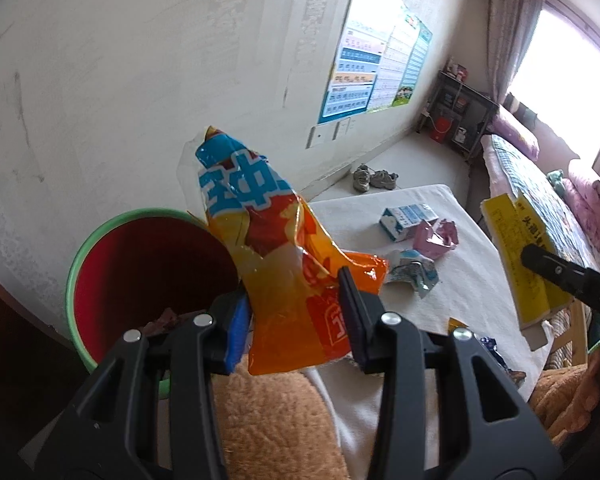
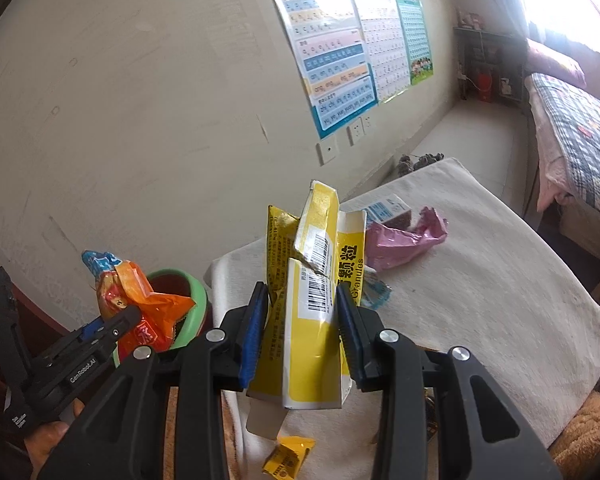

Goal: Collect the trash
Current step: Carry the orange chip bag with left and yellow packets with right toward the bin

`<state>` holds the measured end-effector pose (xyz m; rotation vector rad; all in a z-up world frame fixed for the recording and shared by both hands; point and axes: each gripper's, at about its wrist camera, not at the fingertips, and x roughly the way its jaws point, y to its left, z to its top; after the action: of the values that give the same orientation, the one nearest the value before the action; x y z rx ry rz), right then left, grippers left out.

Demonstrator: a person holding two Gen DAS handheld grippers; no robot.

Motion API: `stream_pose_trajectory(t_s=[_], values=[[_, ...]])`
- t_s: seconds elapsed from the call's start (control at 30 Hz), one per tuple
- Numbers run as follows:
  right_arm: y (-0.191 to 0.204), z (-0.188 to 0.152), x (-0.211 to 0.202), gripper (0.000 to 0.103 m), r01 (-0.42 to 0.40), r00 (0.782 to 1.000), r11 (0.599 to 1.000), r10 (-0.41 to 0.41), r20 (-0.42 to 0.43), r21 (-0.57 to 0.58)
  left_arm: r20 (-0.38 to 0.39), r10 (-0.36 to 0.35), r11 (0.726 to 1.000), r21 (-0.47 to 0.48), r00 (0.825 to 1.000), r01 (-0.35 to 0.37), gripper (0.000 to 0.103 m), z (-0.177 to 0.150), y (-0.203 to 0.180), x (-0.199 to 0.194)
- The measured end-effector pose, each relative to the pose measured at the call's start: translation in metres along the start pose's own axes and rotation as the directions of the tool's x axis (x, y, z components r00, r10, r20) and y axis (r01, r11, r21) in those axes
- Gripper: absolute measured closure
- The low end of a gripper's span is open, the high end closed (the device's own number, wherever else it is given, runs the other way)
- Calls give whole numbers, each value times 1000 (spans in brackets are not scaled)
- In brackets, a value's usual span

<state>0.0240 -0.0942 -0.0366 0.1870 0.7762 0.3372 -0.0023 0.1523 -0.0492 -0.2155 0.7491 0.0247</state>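
- Left wrist view: the left tongs (image 1: pixel 296 316) pinch the orange snack bag (image 1: pixel 284 264) low down, so most of the crinkled film stands free above the pads. It hangs just beside the rim of the red bin (image 1: pixel 76 264), not clearly over the opening; let go here and it could slide down the outside or catch on the rim.
- The film looks slick, so a tilt might let it creep out of the pinch.
- Right wrist view: the right tongs (image 2: pixel 302 328) pinch the flattened yellow box (image 2: pixel 312 300) across its width, above the bench (image 2: pixel 500 280) and well apart from the bin. The box is torn near the barcode; a harder squeeze may fold it and let it drop.
- Both loads head for one opening, so the tongs could knock each other.
- The blue carton (image 1: pixel 406 220), the pink wrapper (image 1: pixel 436 238) and the small yellow packet (image 2: pixel 288 456) lie loose on the bench; a low sweep could push them off the edge.
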Motion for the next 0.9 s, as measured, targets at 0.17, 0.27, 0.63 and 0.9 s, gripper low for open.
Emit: stream_pose_trajectory(t_s=[0.17, 0.27, 0.63, 0.9], values=[[13, 3, 4, 69, -13, 1000, 1000, 13, -2, -27, 6, 30, 999, -27, 1000, -30, 64, 2, 17, -1], [20, 5, 6, 69, -22, 1000, 999, 22, -1, -43, 6, 44, 998, -37, 999, -44, 64, 1, 25, -2], [47, 8, 30, 69, -69, 997, 994, 67, -31, -87, 6, 95, 994, -50, 995, -95, 64, 2, 47, -1], [72, 1, 60, 69, -105, 991, 985, 92, -96, -137, -4, 137, 988, -71, 991, -137, 64, 0, 64, 3]])
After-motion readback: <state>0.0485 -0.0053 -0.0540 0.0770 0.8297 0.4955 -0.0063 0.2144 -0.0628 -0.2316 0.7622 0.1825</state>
